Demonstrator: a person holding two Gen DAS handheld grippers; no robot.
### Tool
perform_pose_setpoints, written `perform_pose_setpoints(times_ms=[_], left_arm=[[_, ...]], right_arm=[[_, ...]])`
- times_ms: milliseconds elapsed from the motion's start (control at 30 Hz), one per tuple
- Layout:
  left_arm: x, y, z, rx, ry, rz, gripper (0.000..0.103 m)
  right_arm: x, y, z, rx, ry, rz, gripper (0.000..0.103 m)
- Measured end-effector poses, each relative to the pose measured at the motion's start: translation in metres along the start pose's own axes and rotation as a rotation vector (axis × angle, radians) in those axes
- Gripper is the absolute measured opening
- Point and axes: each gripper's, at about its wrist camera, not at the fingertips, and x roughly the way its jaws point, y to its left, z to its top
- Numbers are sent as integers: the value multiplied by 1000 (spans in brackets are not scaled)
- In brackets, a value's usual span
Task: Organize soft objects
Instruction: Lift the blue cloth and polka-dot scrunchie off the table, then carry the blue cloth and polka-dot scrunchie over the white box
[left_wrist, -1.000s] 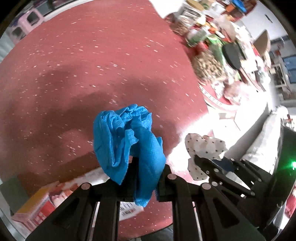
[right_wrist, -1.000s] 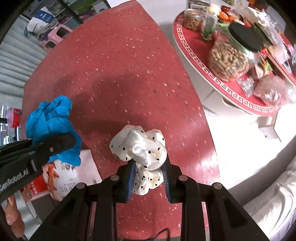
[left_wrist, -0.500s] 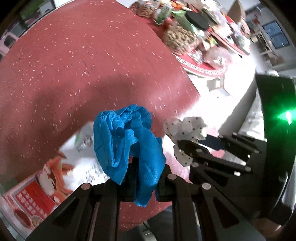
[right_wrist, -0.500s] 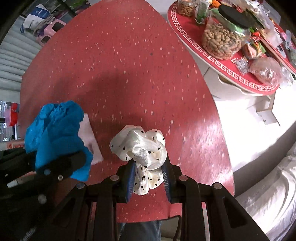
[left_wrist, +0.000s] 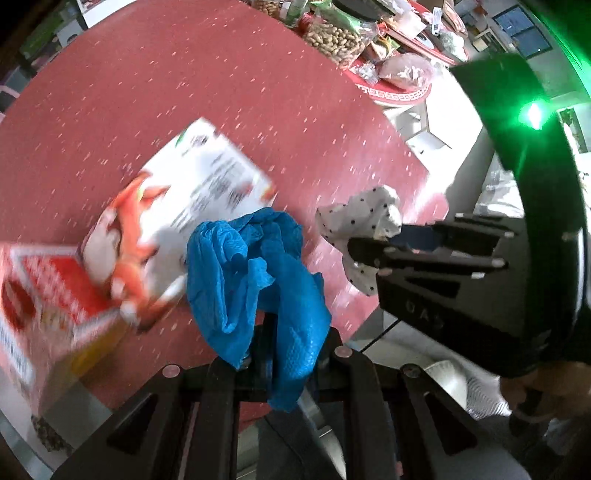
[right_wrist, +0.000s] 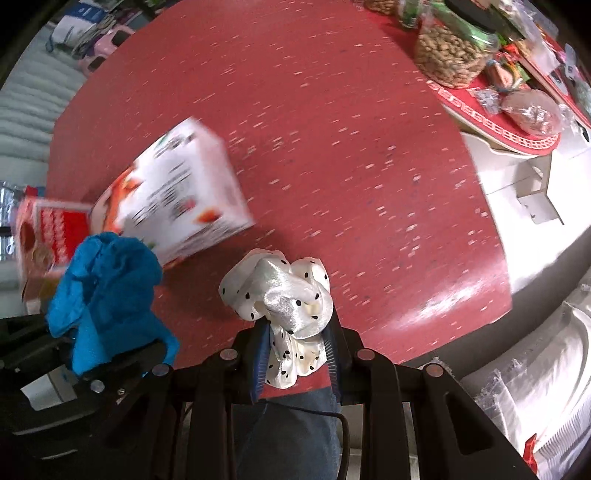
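While clamped, blue cloth (left_wrist: 255, 280) bunches above left tool (left_wrist: 284, 354).

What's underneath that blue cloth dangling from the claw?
Below the blue cloth, pinched in the left gripper, lie the red speckled table and a corner of a printed white carton. Whatever sits directly behind the cloth's folds is covered.

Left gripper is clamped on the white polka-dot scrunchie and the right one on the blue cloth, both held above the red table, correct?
Not quite: the items are swapped. The left gripper is shut on the blue cloth, as the left wrist view shows, and the right gripper is shut on the white polka-dot scrunchie, as the right wrist view shows. Both are held above the red table.
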Motion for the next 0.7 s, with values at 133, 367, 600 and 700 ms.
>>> perform_pose_setpoints(times_ms=[133,367,600,700], left_arm=[[-3,13,-31,-17,1,17,14],[-11,47,-66,-126,-25,38,14],[-21,60,-89,-159,-76,59,14],[-28,64,-98,-174,-108,61,14]], right_arm=[[1,27,-11,-68,2,6,28],[-4,71,-30,-162,-1,39,28],[-12,110,-45,-256,-9,36,28],[-14,119,-46,-299,-14,25,28]])
